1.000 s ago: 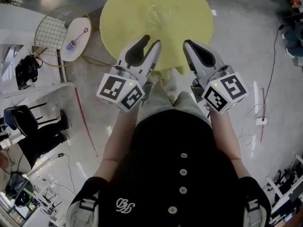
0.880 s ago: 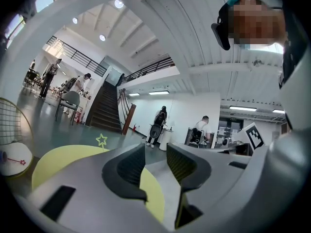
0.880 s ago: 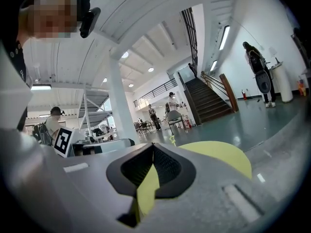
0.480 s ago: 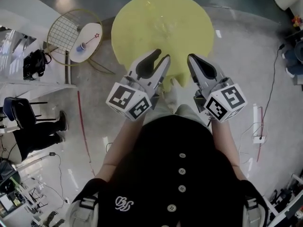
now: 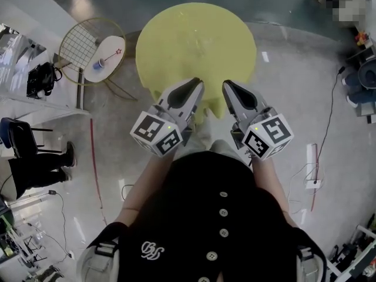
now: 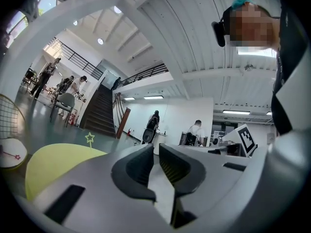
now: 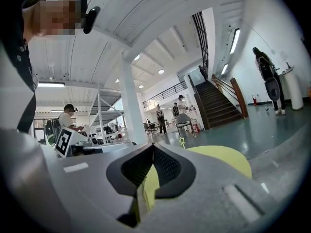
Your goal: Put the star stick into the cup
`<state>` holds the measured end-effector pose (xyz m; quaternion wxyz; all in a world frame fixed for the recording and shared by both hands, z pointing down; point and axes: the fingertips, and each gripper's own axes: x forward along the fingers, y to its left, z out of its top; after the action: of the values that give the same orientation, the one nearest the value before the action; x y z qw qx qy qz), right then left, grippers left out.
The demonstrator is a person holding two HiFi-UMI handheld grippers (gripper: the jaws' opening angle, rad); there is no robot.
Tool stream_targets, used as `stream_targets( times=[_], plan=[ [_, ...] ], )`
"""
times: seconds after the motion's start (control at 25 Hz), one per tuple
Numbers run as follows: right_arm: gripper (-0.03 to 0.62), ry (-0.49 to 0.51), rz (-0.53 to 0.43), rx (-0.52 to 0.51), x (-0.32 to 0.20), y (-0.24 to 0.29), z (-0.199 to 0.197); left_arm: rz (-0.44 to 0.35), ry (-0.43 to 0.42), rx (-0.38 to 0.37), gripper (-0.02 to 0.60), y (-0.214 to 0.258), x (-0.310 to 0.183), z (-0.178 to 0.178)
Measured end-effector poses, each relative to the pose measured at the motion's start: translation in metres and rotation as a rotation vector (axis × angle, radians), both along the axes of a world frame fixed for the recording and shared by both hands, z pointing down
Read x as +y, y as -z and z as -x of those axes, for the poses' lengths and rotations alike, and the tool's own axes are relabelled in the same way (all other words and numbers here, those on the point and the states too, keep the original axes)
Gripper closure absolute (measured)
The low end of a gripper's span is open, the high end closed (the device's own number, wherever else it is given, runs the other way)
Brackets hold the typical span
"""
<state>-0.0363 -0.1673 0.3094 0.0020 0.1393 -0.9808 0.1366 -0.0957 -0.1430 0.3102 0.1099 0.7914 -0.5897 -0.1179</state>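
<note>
Nothing is grasped yet; the left gripper (image 5: 199,83), whose jaws have just been closing to a thin slit, and the right gripper (image 5: 225,84), jaws together, are both empty at the near edge of the yellow table (image 5: 176,34); the star stick (image 5: 111,56) lies by the cup (image 5: 97,66) on the white side table (image 5: 109,42); next, I judge, they must reach there and open.

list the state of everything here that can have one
left tool: jaws have just been closing, narrow gap, nothing between
right tool: jaws together, empty
green star stick: upright on yellow table, holder unclear
red star stick: lying flat on white side table
small blue cup: at that stick's end, stick not inside
</note>
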Motion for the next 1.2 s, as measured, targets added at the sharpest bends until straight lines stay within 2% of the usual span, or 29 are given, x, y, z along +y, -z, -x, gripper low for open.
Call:
stream_targets(
  times=[0.44, 0.76, 1.2],
  plan=[
    [0.591, -0.003, -0.012, 0.018, 0.016, -0.004, 0.006, 0.018, 0.001, 0.026, 0.547, -0.010, 0.015, 0.000],
    [0.591, 0.006, -0.012, 0.043, 0.020, -0.010, 0.003, 0.063, -0.028, 0.017, 0.548, -0.022, 0.018, -0.007],
    [0.591, 0.012, -0.019, 0.084, 0.029, -0.020, 0.010, 0.059, -0.054, -0.004, 0.547, -0.022, 0.023, -0.008]
  ],
)
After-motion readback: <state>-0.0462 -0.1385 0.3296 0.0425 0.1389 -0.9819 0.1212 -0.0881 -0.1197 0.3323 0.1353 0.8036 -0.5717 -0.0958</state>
